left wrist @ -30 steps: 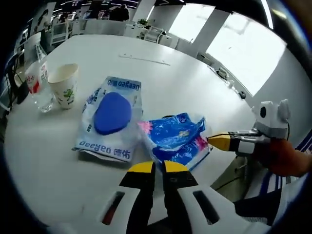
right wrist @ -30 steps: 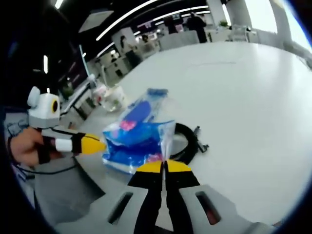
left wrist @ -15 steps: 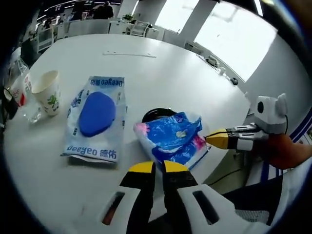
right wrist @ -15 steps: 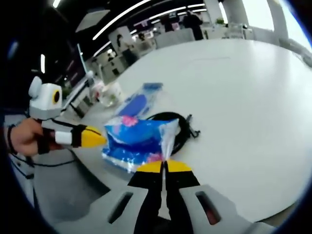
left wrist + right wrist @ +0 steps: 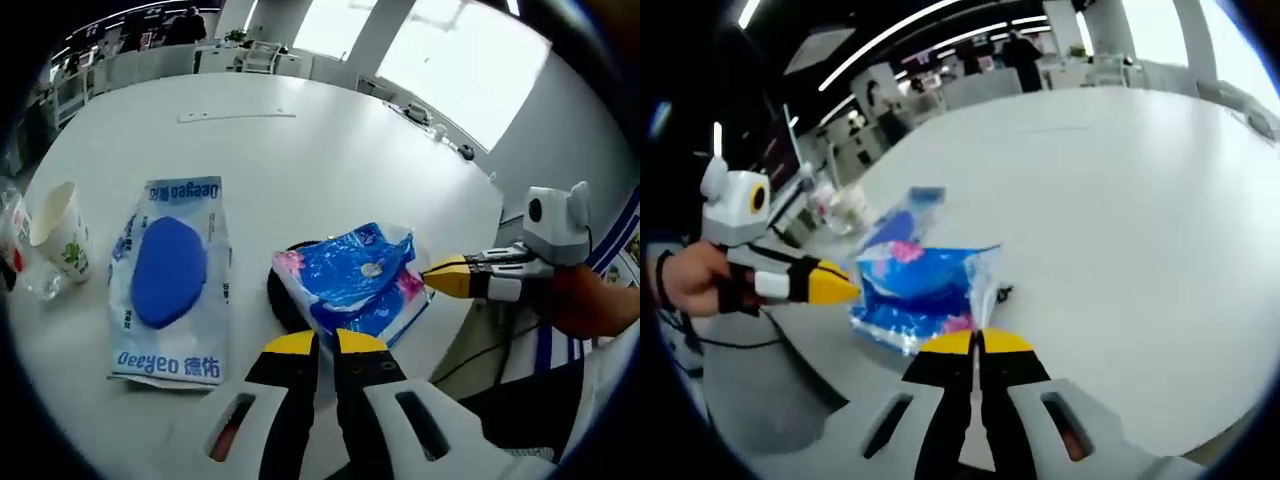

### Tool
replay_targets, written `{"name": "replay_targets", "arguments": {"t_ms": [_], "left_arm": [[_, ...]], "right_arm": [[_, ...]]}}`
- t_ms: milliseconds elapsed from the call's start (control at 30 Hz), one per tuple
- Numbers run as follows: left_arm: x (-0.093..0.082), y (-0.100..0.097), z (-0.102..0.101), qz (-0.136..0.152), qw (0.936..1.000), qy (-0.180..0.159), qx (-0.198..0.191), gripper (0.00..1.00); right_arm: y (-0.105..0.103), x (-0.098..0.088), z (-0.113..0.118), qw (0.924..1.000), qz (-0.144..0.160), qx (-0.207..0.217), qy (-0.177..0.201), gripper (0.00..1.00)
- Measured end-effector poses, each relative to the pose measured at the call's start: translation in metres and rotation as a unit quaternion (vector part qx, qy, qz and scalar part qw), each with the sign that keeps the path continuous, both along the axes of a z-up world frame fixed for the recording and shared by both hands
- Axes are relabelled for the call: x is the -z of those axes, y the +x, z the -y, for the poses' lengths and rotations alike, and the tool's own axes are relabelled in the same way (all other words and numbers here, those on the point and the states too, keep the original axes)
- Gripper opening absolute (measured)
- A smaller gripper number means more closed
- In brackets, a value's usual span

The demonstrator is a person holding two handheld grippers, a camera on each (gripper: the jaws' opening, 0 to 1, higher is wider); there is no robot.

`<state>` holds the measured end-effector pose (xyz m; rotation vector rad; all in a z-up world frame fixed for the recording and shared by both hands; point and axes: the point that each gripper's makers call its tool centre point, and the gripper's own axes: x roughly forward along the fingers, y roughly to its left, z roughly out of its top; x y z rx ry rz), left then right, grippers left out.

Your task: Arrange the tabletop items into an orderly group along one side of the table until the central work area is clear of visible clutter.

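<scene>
A blue and pink plastic packet (image 5: 355, 285) hangs between both grippers over the white table (image 5: 330, 150). My left gripper (image 5: 327, 344) is shut on the packet's near edge. My right gripper (image 5: 442, 279), held by a hand, comes in from the right and touches the packet's other side. In the right gripper view, the right gripper (image 5: 978, 342) is shut on the packet's (image 5: 925, 295) clear seam, and the left gripper (image 5: 845, 290) meets its left edge. A black cable coil (image 5: 280, 305) lies mostly hidden under the packet. A Deeyeo wipes pack (image 5: 170, 280) lies to the left.
A paper cup (image 5: 58, 230) and a clear glass (image 5: 35, 285) stand at the far left by the table edge. A person's hand (image 5: 590, 310) and striped sleeve are at the right. Chairs and desks stand beyond the table (image 5: 1120, 200), whose far side is bare.
The packet has stayed between both grippers while shifting over the black cable, which now hides beneath it. The wipes pack and cup have slid left in the left gripper view.
</scene>
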<state>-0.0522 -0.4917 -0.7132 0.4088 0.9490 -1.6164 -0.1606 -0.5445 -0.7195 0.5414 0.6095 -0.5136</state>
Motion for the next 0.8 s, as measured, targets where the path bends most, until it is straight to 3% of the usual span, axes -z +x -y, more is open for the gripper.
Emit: {"name": "replay_targets", "arguments": {"t_ms": [100, 800], "left_arm": [[-0.003, 0.003, 0.015, -0.013, 0.9998, -0.006, -0.01, 0.02], [-0.01, 0.008, 0.113, -0.032, 0.9969, -0.033, -0.064, 0.01]], "right_arm": [[0.001, -0.002, 0.013, 1.0, 0.0, 0.006, -0.006, 0.0], [0.004, -0.007, 0.108, 0.9983, 0.012, 0.054, -0.019, 0.0]]}}
